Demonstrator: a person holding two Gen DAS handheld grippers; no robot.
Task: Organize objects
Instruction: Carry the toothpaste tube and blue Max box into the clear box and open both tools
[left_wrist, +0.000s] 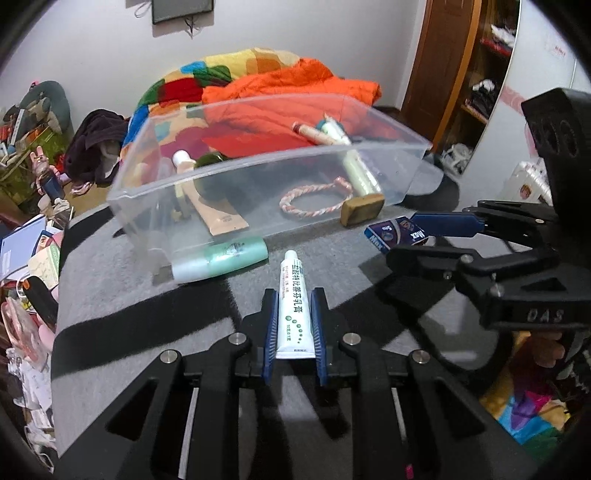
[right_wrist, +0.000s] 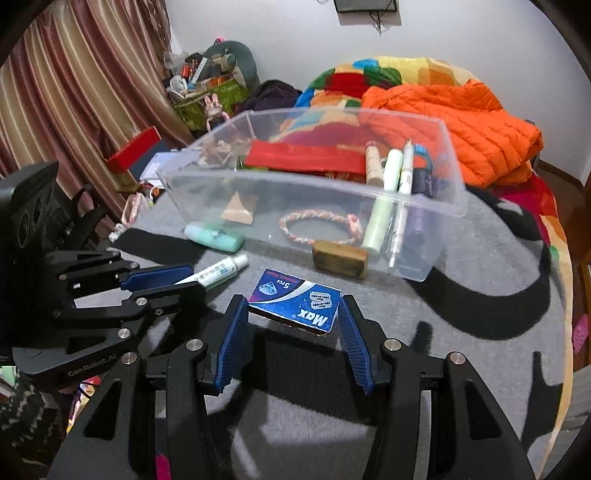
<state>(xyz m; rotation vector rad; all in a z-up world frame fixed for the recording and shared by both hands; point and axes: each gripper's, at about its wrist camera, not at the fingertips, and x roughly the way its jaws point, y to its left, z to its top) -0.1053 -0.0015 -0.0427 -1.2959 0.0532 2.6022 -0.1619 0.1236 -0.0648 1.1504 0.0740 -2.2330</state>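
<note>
So the left gripper has its blue pads clamped on the flat end of a white ointment tube, cap pointing away toward the bin, the tube apparently just over the grey cloth. The right gripper is pinching a small blue razor blade box marked "Max 5 pcs" by its two sides, and the shadow under it says it's held a bit off the cloth. Just past those, a mint green bottle lies on its side right against the front wall of the clear plastic bin, and a brown block sits against that wall too, further right. Inside the bin there's a pink and white braided bracelet, a beige tube, and a few pens and tubes leaning in the right corner. Behind it all, an orange puffer jacket is piled on a colourful blanket.
</note>
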